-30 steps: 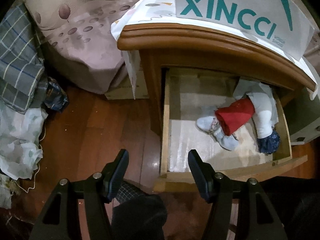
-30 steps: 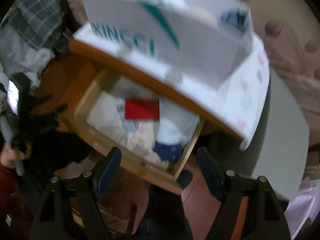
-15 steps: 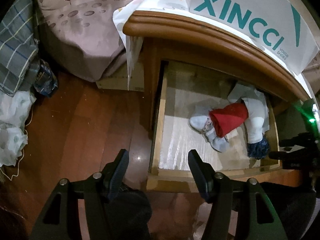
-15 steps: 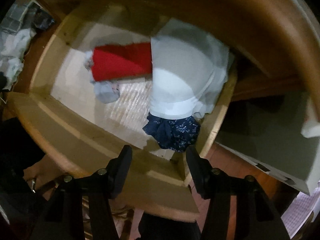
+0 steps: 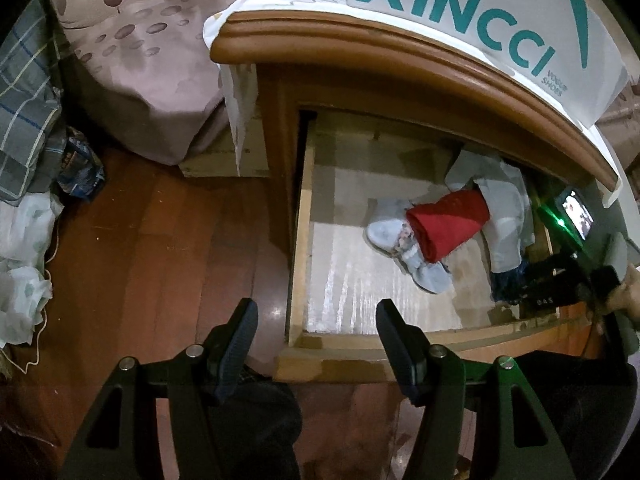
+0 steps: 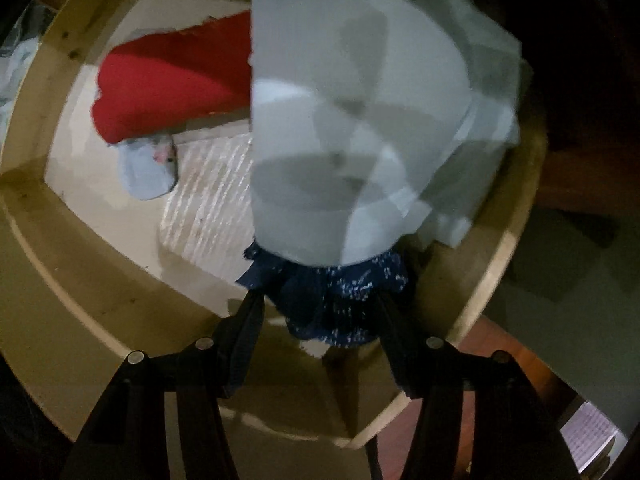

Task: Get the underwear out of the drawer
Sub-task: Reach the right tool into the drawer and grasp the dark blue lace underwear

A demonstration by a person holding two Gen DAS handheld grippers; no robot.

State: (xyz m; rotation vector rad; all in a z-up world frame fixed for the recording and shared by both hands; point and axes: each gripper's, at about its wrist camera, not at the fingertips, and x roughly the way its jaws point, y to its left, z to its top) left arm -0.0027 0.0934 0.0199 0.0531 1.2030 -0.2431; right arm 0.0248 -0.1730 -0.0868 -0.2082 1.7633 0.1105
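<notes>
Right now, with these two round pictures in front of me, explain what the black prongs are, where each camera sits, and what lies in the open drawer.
The black prongs are two-finger grippers, one in each of a person's hands; each has a camera looking along its fingers.

The left gripper hangs open and empty over the front of the wooden drawer.

The right gripper is down inside it, straddling a crumpled navy patterned garment. Whether its pads press on that garment yet is unclear.

Also in the drawer: a folded red cloth, a pale grey folded garment and small light blue pieces.

A white XINCCI box sits on top.
</notes>
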